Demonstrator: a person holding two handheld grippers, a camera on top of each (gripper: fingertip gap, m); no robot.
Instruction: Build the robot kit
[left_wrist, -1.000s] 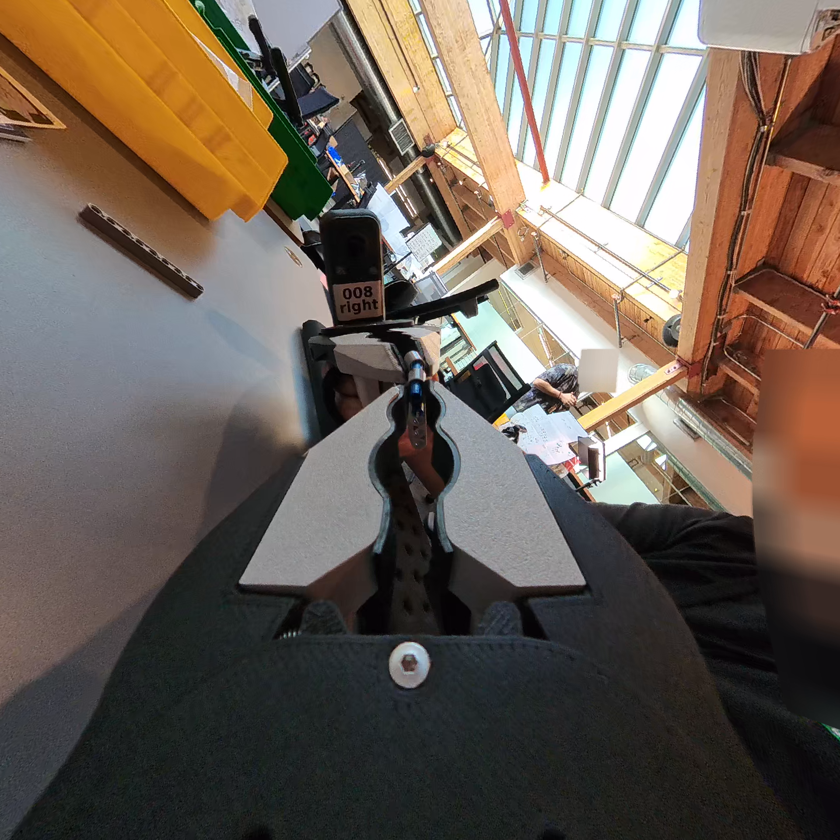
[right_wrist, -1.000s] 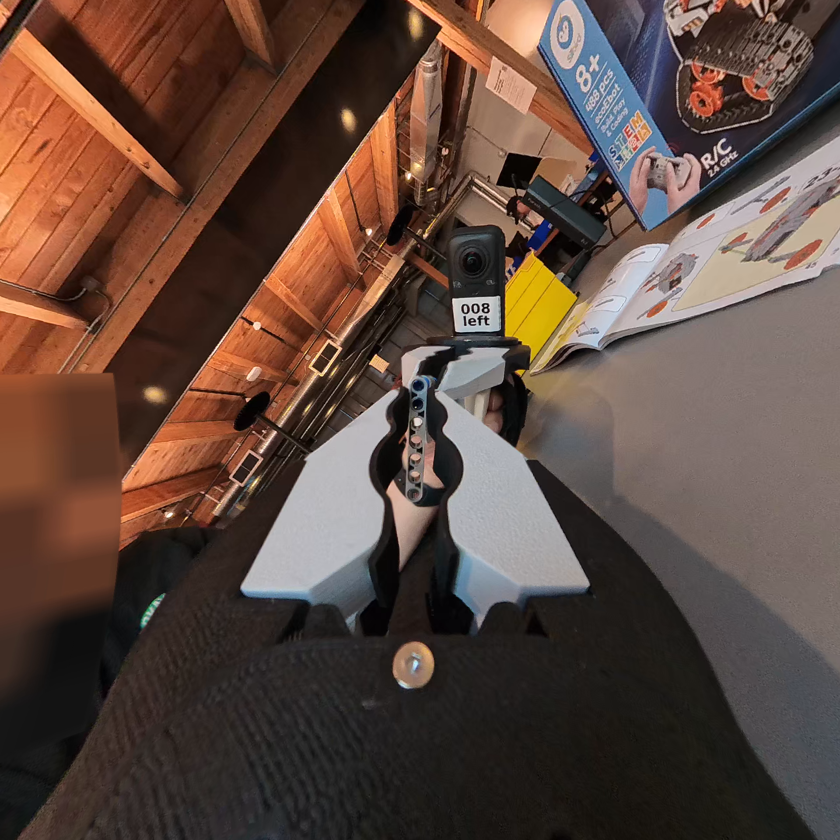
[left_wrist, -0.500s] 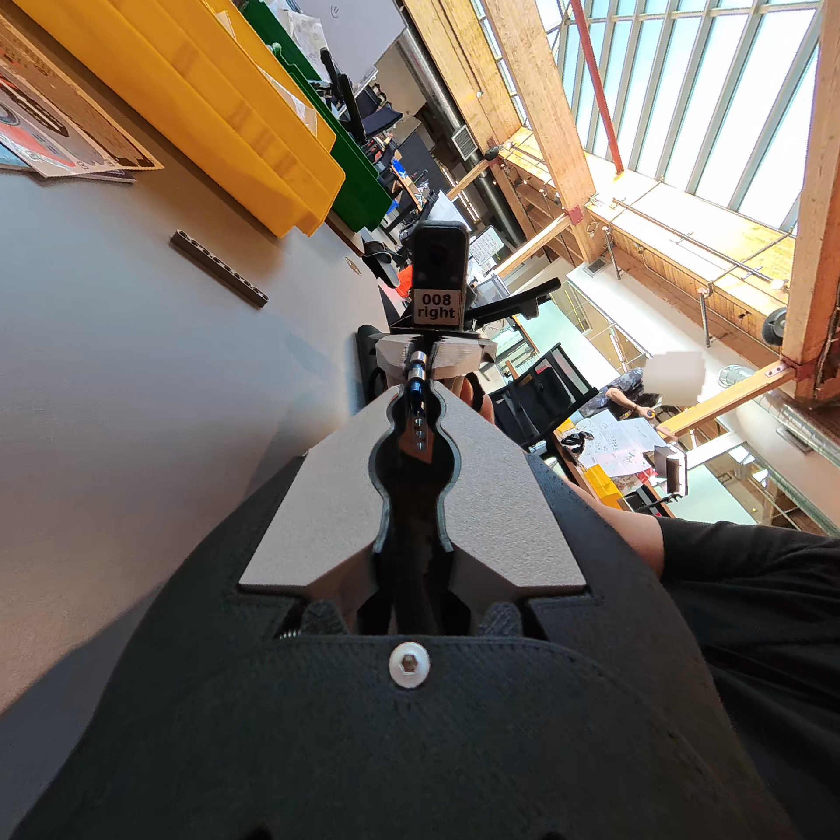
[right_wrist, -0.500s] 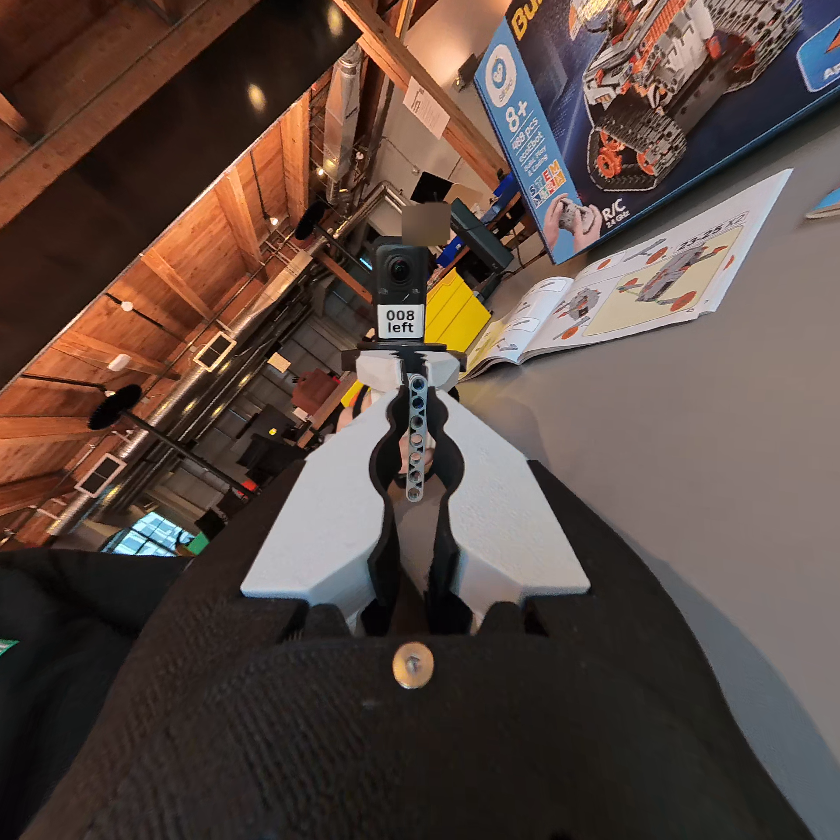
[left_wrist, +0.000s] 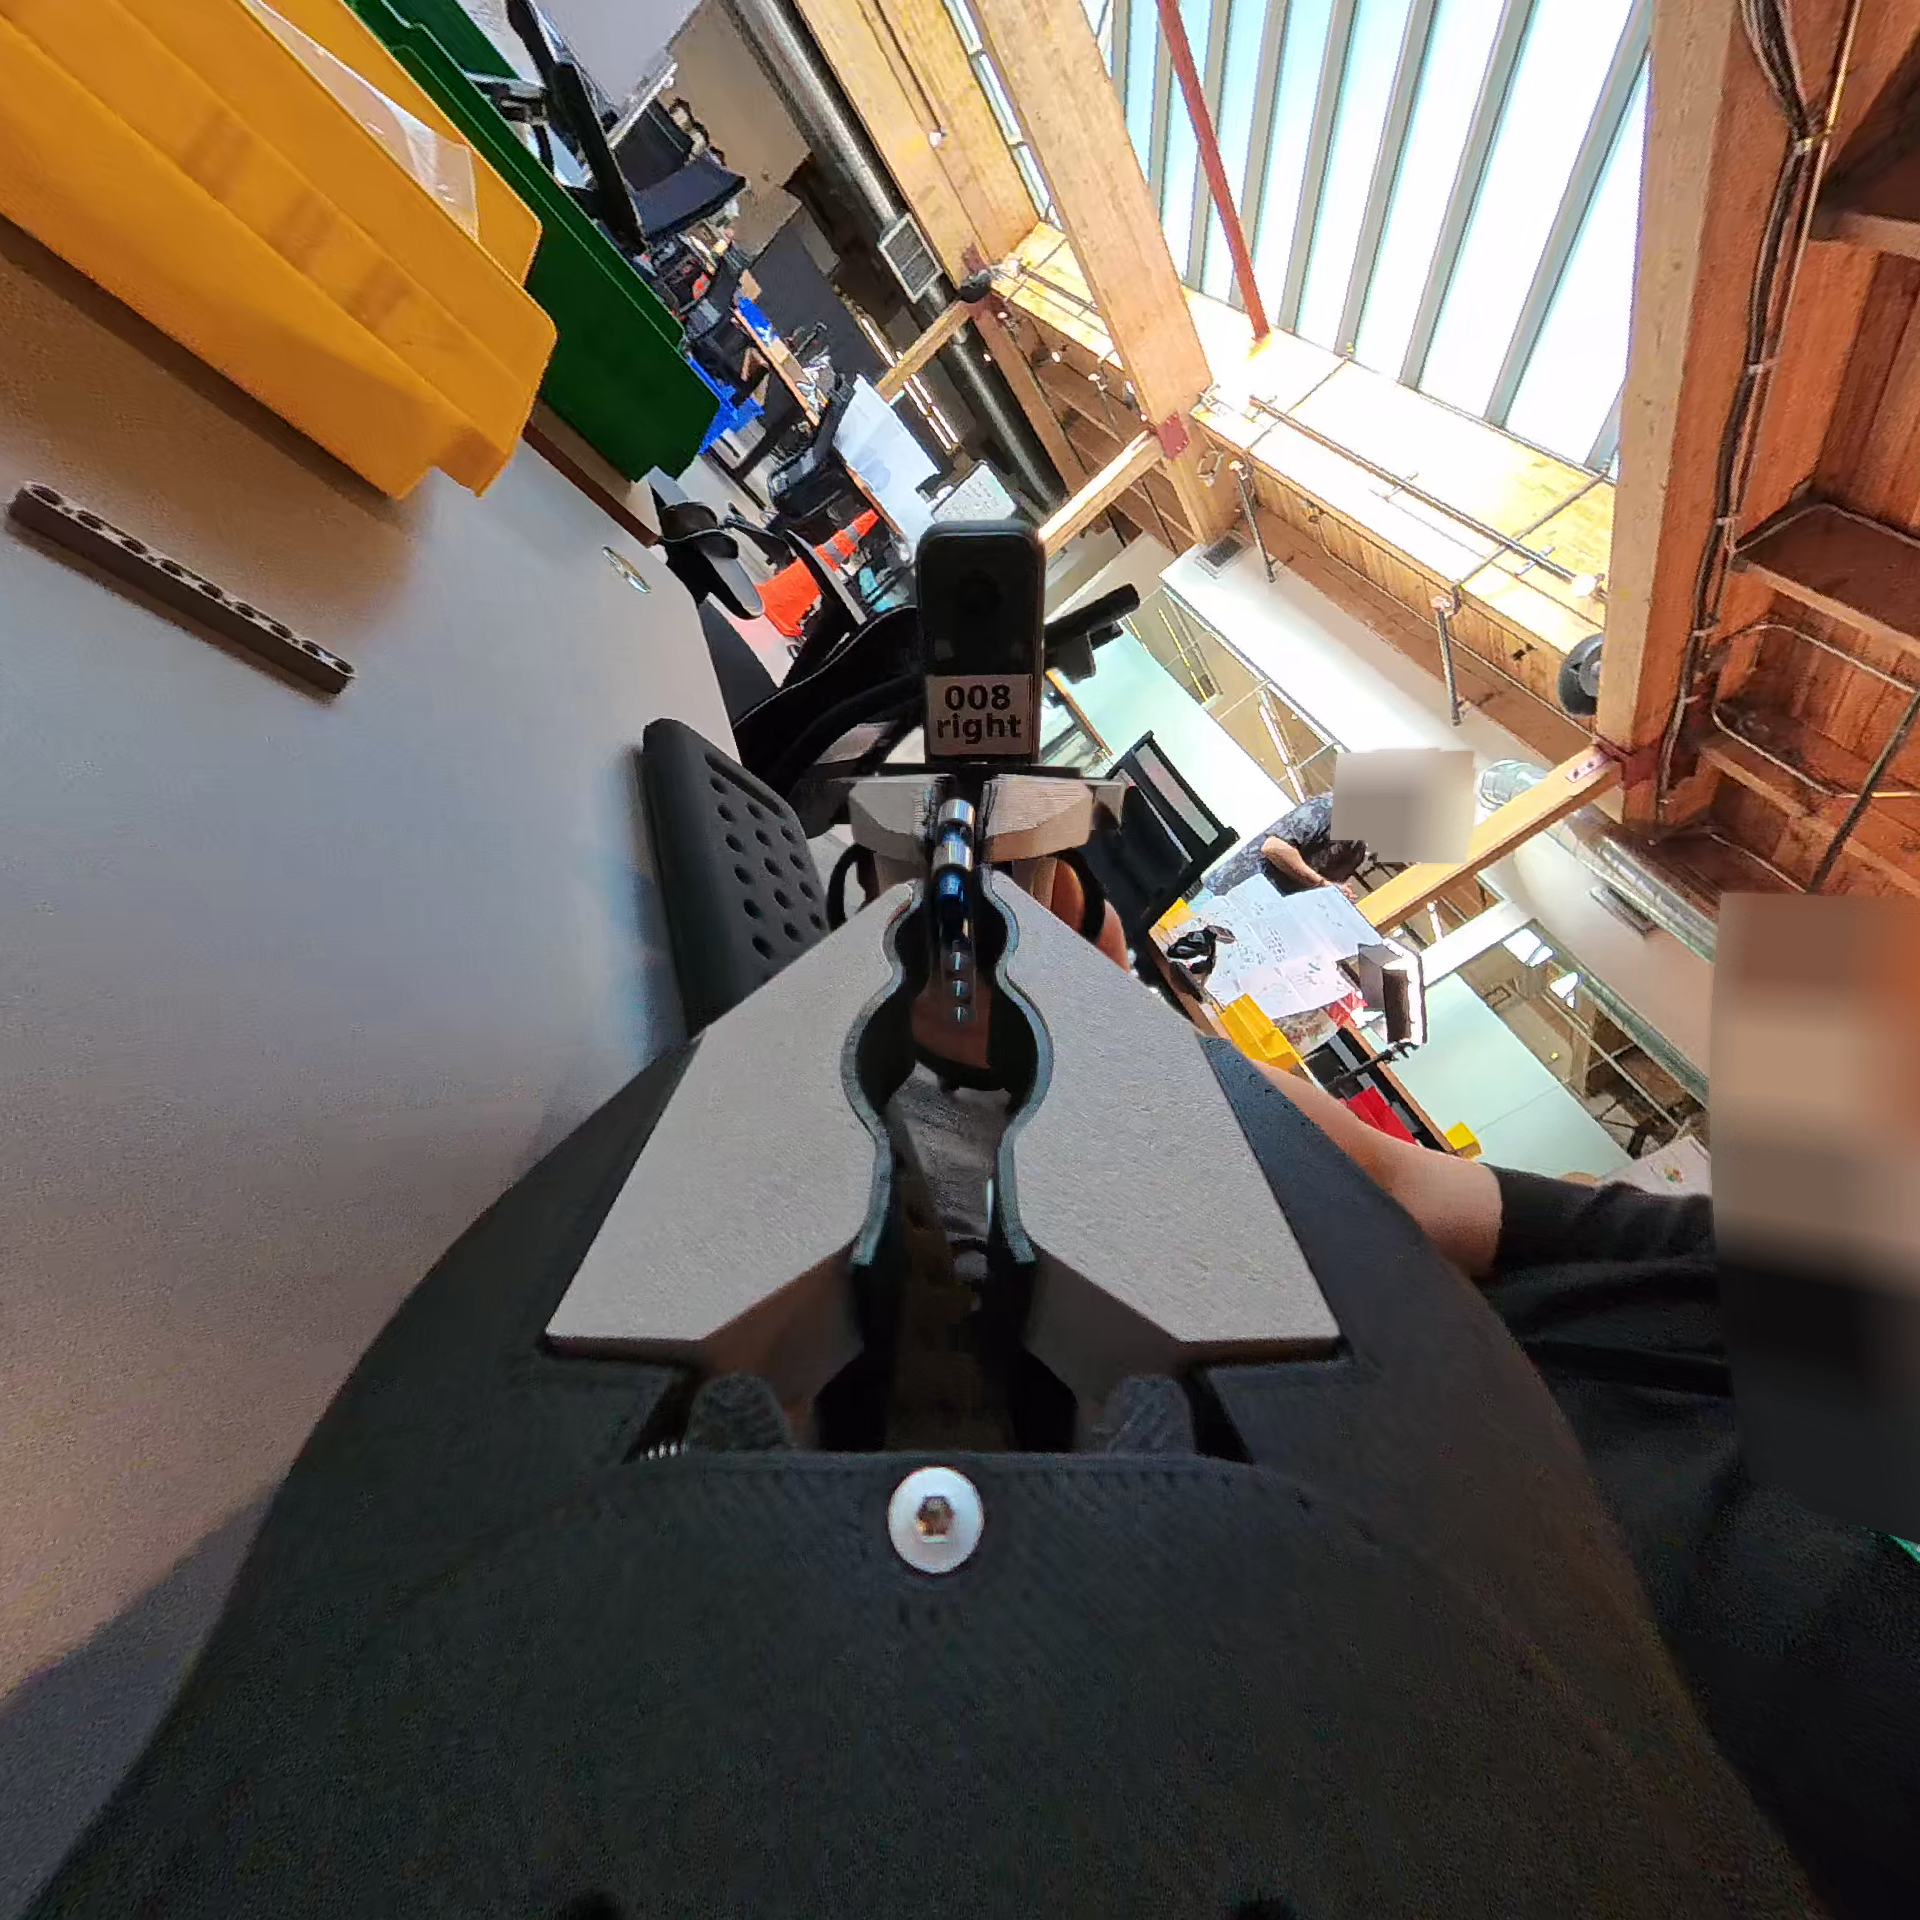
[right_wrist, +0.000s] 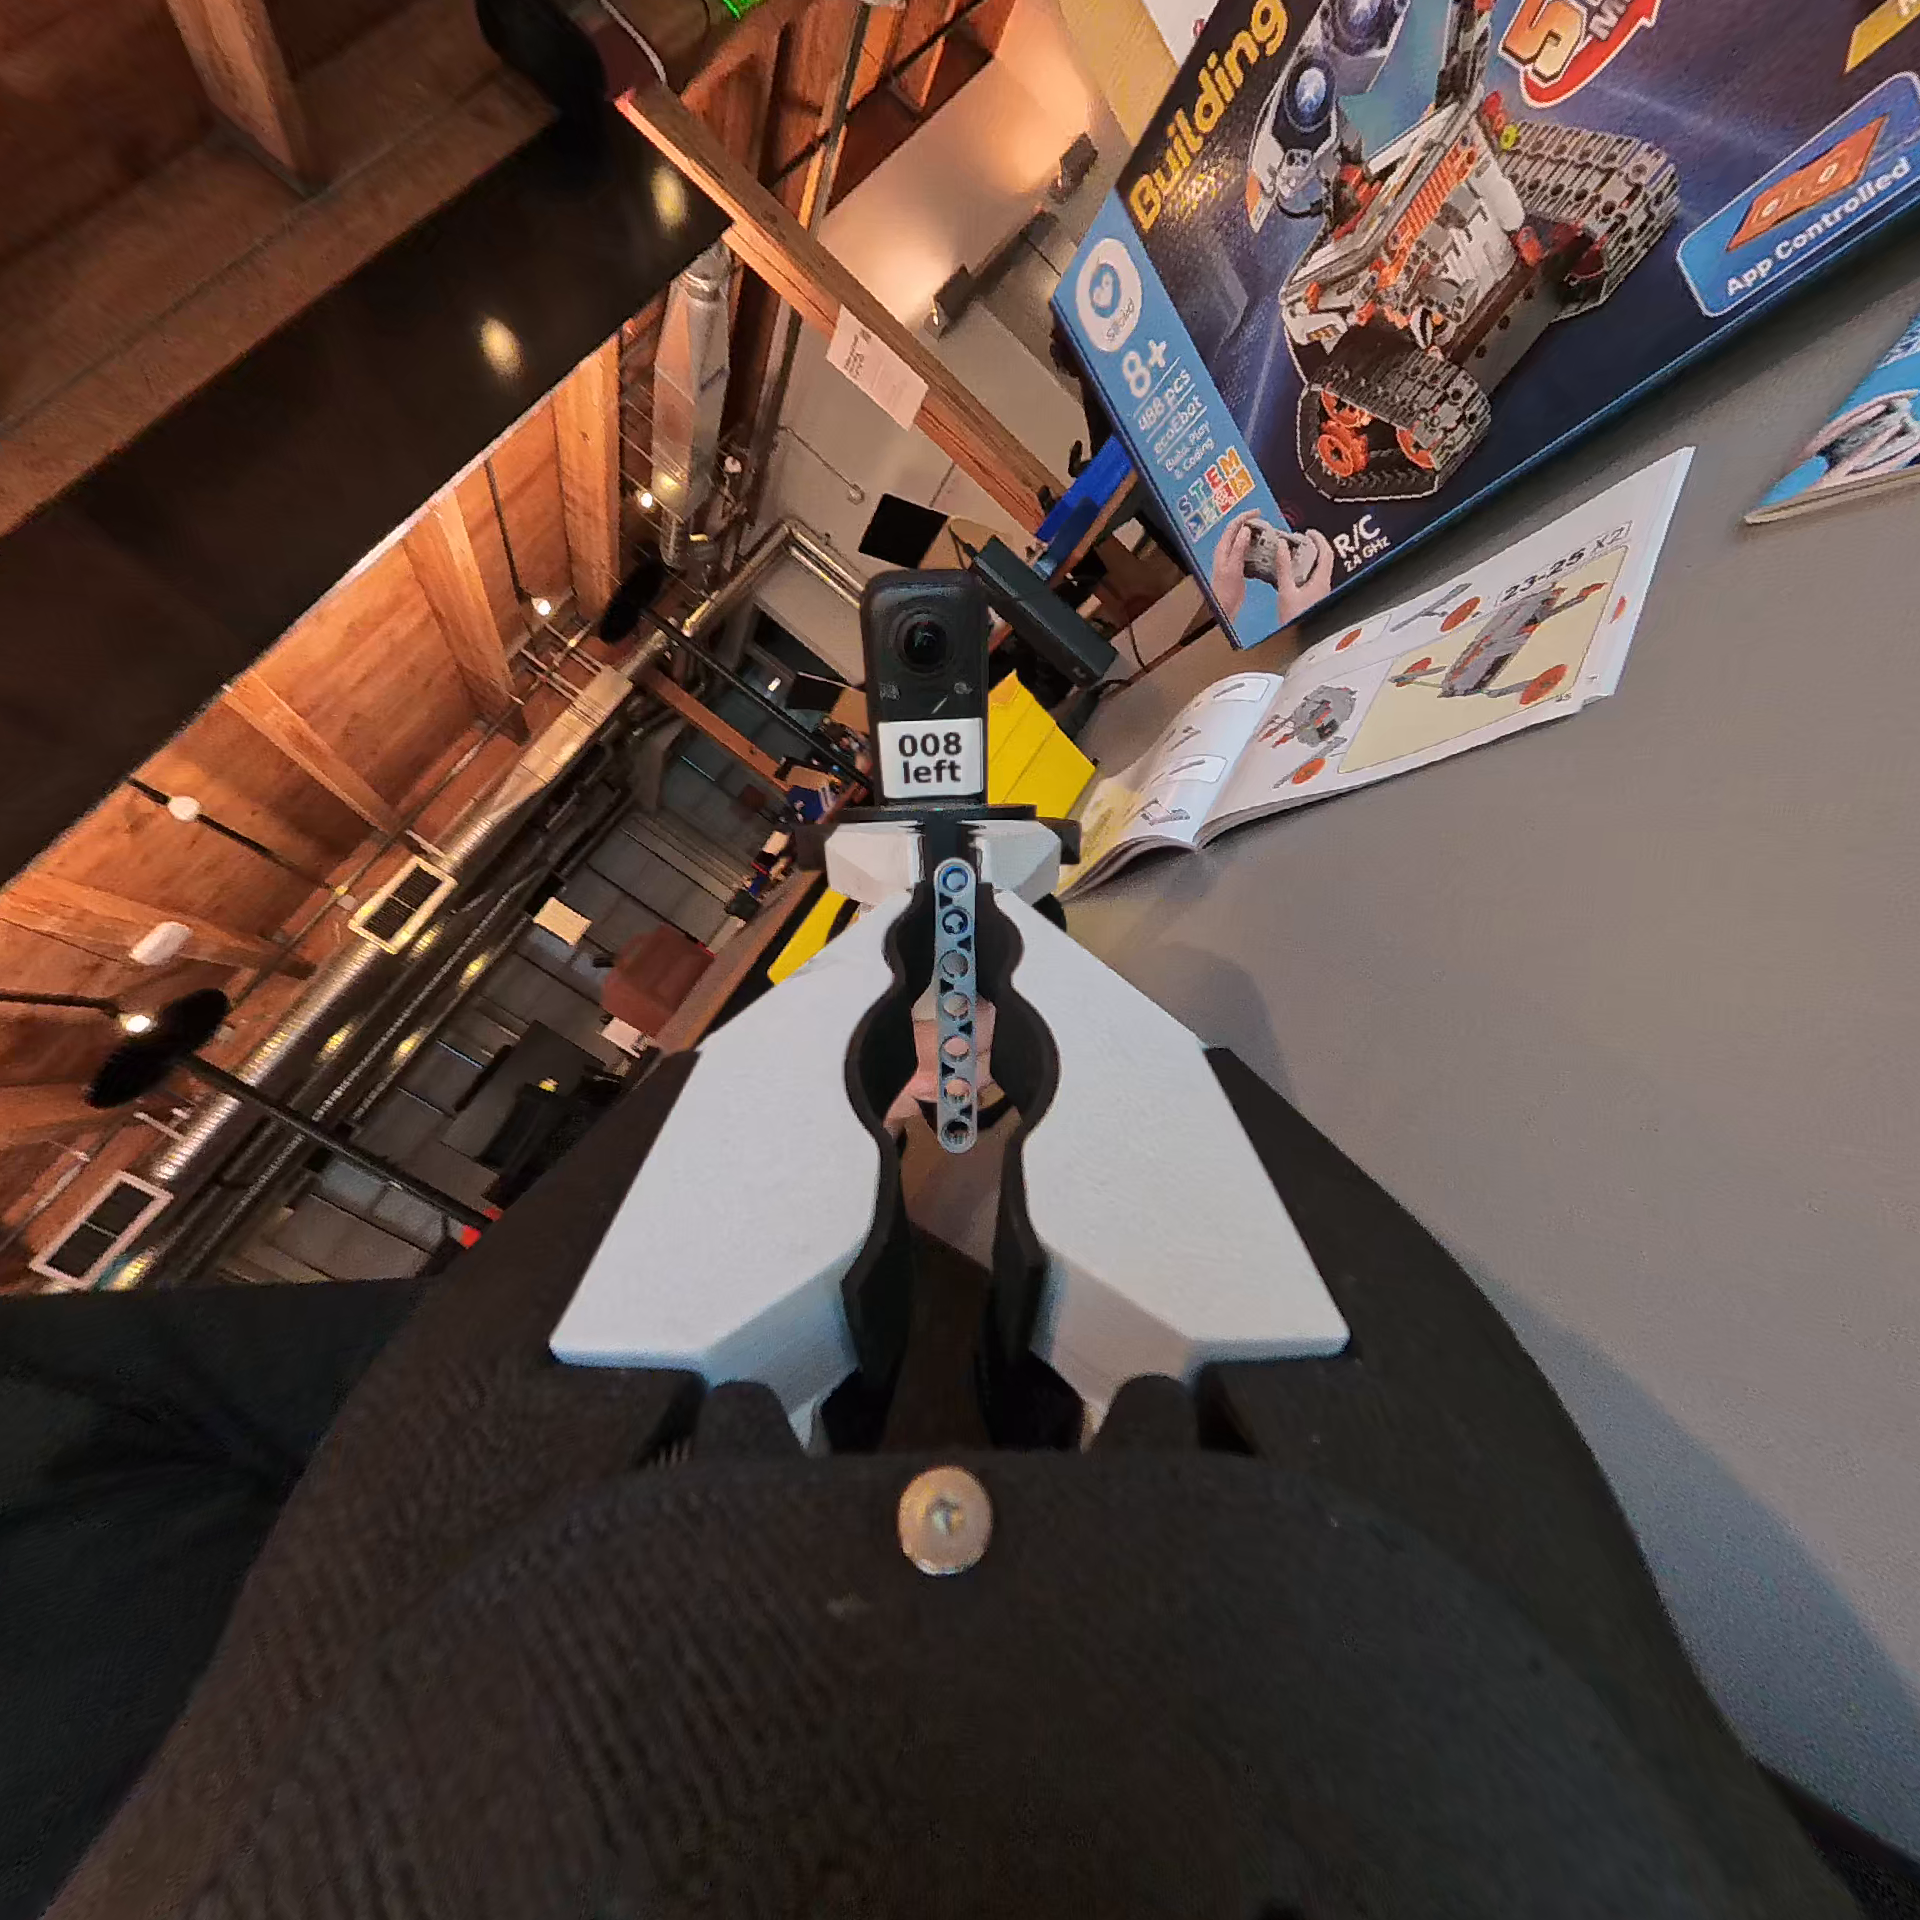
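I see a grey table (left_wrist: 260, 935) to the left of my left tongs, with a dark holed beam (left_wrist: 177, 603) and yellow bin (left_wrist: 260, 249) lying on it. Right of my right tongs lie an open instruction booklet (right_wrist: 1403, 717) and a blue toy box (right_wrist: 1455, 260).

Both grippers are pointed nose to nose, tips almost meeting. The left gripper (left_wrist: 951, 914) has its jaws pinched together, and so does the right gripper (right_wrist: 954, 914). A bare forearm (left_wrist: 1382, 1174) in a black sleeve trails behind the right one.
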